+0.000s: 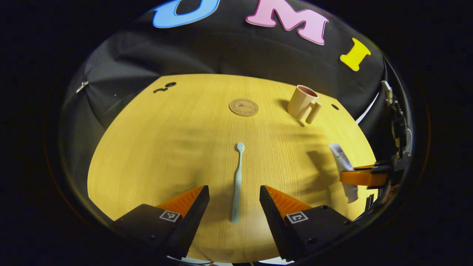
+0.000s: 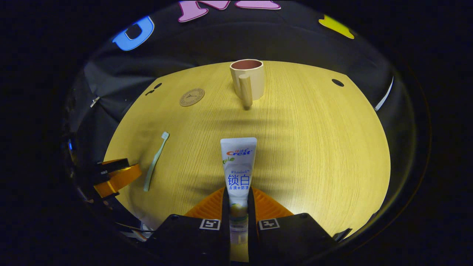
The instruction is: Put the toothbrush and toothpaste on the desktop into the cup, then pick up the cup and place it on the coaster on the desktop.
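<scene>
Left gripper view: left gripper (image 1: 234,201) spread wide above the desktop (image 1: 155,147), grasping nothing. Toothbrush (image 1: 238,181) flat on the wood, its handle end between the two fingers without touching either, its bristle head pointing straight ahead. Coaster (image 1: 243,107) farther ahead past the brush head, near the far edge. Cup (image 1: 302,102) ahead and to the right, upright, handle turned toward the camera, well apart from the coaster. Far to the right, right gripper (image 1: 351,176) clamped across the toothpaste (image 1: 342,159), the tube's ends sticking out on both sides of the grip. Right gripper view: right gripper (image 2: 238,210) clenched on the toothpaste (image 2: 238,162), both fingers pressed against the tube's lower part, the flat wide end reaching forward beyond the tips, over the desktop (image 2: 317,147). Cup (image 2: 248,78) straight ahead beyond the tube, upright, handle facing the camera. Coaster (image 2: 192,97) ahead and to the left, apart from the cup. Toothbrush (image 2: 156,161) to the left, lying on the wood, with the left gripper (image 2: 116,175) just beside its handle end at the left rim.
</scene>
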`<state>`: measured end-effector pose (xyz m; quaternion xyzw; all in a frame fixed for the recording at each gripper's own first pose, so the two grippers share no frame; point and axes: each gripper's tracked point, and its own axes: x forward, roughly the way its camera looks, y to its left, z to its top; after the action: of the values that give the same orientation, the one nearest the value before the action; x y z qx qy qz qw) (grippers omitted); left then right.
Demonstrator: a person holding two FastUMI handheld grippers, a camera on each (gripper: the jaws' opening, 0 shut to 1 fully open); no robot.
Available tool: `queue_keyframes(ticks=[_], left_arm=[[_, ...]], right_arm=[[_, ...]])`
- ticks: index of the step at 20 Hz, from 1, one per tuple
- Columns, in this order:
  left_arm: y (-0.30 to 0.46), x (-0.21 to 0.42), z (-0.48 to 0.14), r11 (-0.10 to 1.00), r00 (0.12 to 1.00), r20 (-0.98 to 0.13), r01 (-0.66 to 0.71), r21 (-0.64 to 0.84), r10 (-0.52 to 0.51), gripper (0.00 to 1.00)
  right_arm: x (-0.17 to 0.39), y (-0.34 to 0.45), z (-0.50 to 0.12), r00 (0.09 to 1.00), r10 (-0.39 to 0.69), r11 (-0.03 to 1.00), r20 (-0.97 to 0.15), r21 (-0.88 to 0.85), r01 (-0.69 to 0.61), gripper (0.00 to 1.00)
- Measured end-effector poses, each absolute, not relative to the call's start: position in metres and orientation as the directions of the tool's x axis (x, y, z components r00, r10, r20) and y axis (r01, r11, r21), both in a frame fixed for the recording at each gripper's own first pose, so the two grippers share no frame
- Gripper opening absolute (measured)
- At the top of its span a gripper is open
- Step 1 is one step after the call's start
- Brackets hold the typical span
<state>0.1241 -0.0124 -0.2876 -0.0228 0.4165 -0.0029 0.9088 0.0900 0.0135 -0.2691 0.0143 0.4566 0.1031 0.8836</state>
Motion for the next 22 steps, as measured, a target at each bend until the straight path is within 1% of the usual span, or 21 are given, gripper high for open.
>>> queue_keyframes(ticks=[5, 6, 7, 8, 9, 10, 11, 13, 15, 19, 22], left_arm=[[-0.018, 0.141, -0.319, 1.000, 0.568, -0.823, 0.005, -0.021, -0.021, 0.81], [-0.017, 0.140, -0.325, 1.000, 0.542, -0.840, 0.003, -0.019, -0.017, 0.78], [-0.015, 0.136, -0.328, 1.000, 0.516, -0.856, -0.003, 0.001, 0.002, 0.71], [-0.015, 0.140, -0.329, 1.000, 0.515, -0.857, 0.013, 0.012, 0.004, 0.67], [-0.015, 0.138, -0.329, 0.999, 0.484, -0.875, 0.034, 0.028, 0.008, 0.65], [-0.014, 0.135, -0.331, 0.997, 0.458, -0.889, 0.058, 0.054, 0.021, 0.58], [-0.016, 0.134, -0.331, 0.996, 0.435, -0.900, 0.073, 0.055, 0.018, 0.46], [-0.019, 0.136, -0.332, 0.995, 0.395, -0.919, 0.077, 0.055, 0.020, 0.28], [-0.021, 0.136, -0.331, 0.994, 0.370, -0.929, 0.090, 0.061, 0.024, 0.15], [-0.026, 0.135, -0.330, 0.996, 0.364, -0.931, 0.088, 0.029, -0.005, 0.07], [-0.028, 0.135, -0.331, 0.995, 0.384, -0.923, 0.089, 0.040, 0.003, 0.07]], right_arm=[[0.088, 0.002, -0.250, 0.599, 0.214, 0.974, -0.771, 0.123, -0.190, 0.23], [0.088, 0.000, -0.247, 0.605, 0.218, 0.974, -0.766, 0.130, -0.186, 0.23], [0.089, -0.002, -0.244, 0.610, 0.221, 0.974, -0.761, 0.137, -0.181, 0.23], [0.091, -0.005, -0.241, 0.618, 0.222, 0.974, -0.754, 0.142, -0.177, 0.22], [0.094, -0.007, -0.239, 0.626, 0.223, 0.974, -0.748, 0.145, -0.174, 0.23], [0.096, -0.008, -0.237, 0.632, 0.224, 0.974, -0.742, 0.146, -0.174, 0.23], [0.098, -0.009, -0.235, 0.639, 0.226, 0.974, -0.735, 0.146, -0.176, 0.23], [0.100, -0.011, -0.231, 0.650, 0.228, 0.973, -0.725, 0.142, -0.183, 0.23], [0.102, -0.010, -0.225, 0.658, 0.232, 0.972, -0.716, 0.150, -0.180, 0.23], [0.107, -0.009, -0.220, 0.673, 0.235, 0.972, -0.701, 0.151, -0.181, 0.23], [0.110, -0.010, -0.217, 0.686, 0.232, 0.972, -0.690, 0.147, -0.181, 0.23]])
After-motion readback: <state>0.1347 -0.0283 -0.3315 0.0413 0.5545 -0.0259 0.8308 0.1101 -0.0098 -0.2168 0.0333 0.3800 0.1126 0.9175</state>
